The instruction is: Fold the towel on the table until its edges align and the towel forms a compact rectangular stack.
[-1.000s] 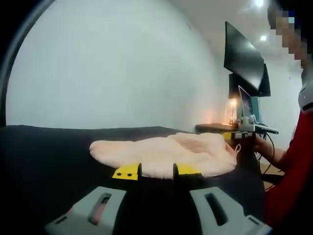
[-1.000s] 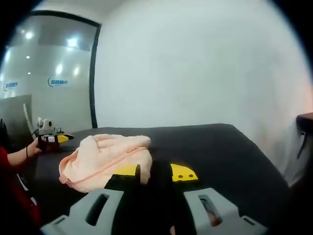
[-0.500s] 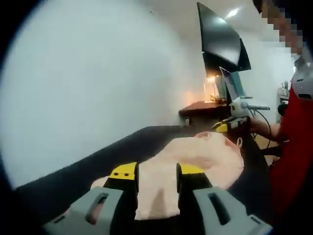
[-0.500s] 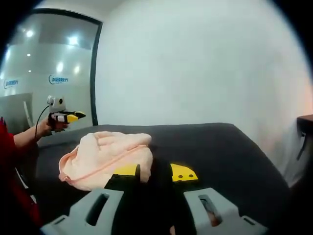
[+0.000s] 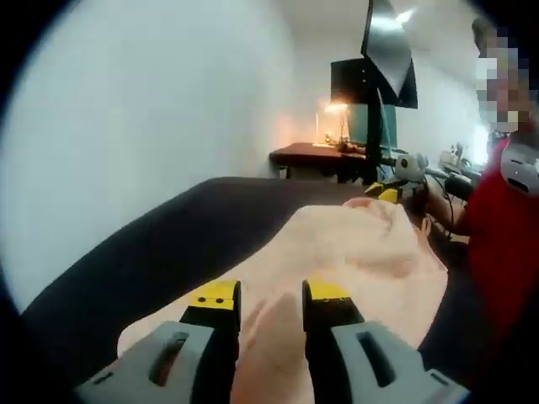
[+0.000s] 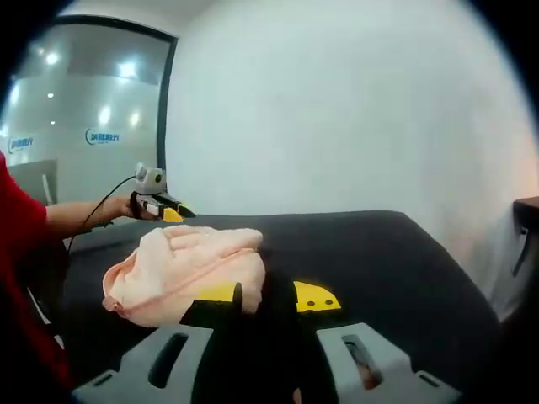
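On table (image 6: 379, 252): towel (image 6: 181, 269) bunched, unfolded; folding not yet begun, all folds left; left gripper (image 5: 268, 296) over towel, jaws apart; right gripper (image 6: 265, 296) beside towel, jaws apart, empty.

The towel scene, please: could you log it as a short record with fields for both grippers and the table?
towel: pink towel, bunched in a loose heap, not yet folded
table: black-covered table, towel lying on it
left gripper: left gripper held over one end of the towel, jaws apart, nothing clamped
right gripper: right gripper low at the towel's near edge, jaws apart
background: monitor beyond the table's far end
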The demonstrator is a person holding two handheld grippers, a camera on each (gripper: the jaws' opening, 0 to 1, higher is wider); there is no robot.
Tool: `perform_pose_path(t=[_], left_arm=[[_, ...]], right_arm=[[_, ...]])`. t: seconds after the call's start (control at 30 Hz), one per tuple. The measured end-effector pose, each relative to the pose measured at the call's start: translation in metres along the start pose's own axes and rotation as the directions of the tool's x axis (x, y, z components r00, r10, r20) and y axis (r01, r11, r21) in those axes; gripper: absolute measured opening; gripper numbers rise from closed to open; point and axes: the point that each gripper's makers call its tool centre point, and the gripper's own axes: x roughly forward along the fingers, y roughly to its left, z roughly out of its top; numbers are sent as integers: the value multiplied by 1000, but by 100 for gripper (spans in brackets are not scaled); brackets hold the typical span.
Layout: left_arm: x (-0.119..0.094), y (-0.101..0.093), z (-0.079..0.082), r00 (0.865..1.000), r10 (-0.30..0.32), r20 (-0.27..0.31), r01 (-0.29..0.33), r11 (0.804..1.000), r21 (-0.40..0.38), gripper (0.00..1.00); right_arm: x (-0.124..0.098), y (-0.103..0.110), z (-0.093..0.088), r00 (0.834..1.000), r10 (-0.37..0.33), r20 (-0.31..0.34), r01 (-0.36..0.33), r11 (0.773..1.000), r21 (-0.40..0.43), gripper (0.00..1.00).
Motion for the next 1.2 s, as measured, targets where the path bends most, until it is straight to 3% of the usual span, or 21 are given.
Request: perform_pose_path(t=[0.2, 0.33, 0.43, 0.47, 0.63, 0.73, 0.83, 0.9, 1.0, 1.03, 1.1, 1.2], left_arm=[[10, -9, -11, 993, -88, -72, 90, 996, 20, 28], [16, -14, -21, 985, -105, -139, 107, 994, 11, 25], [15, -16, -23, 978, -114, -174, 132, 987, 94, 2], [15, -15, -23, 978, -101, -182, 121, 988, 101, 2], [10, -24, -13, 977, -132, -168, 152, 982, 111, 2], [2, -31, 1, 979, -158, -129, 174, 976, 130, 2], [1, -15, 20, 991, -116, -65, 123, 985, 119, 13], [2, -17, 20, 981, -181, -69, 185, 981, 57, 18], [10, -14, 6, 963, -233, -135, 240, 970, 34, 19], [14, -13, 6, 962, -242, -126, 249, 967, 45, 23], [20, -19, 9, 955, -284, -89, 284, 959, -11, 29], [22, -33, 6, 934, -343, -99, 345, 938, 10, 25]], right_arm=[[-1, 1, 1, 1000, -1, 2, 1, 1000, -1, 20], [-1, 2, 0, 1000, -1, 0, 1, 1000, -1, 20], [-2, 1, 1, 1000, -2, 1, 2, 1000, 1, 20], [-2, 1, 1, 1000, -2, 1, 2, 1000, 2, 20], [-2, 1, 1, 1000, -4, 1, 4, 1000, 1, 20], [-2, 0, 1, 1000, -5, 1, 5, 1000, 2, 20], [-2, 1, 1, 1000, -5, -2, 5, 1000, -2, 20], [-2, 1, 0, 1000, -6, -6, 6, 1000, -6, 20], [-1, 1, 0, 1000, -8, -8, 8, 1000, -7, 20], [-1, 1, 0, 1000, -7, -8, 7, 1000, -6, 20], [-1, 1, -1, 1000, -6, -9, 6, 1000, -6, 20], [-1, 1, -1, 1000, -6, -11, 6, 1000, -9, 20]])
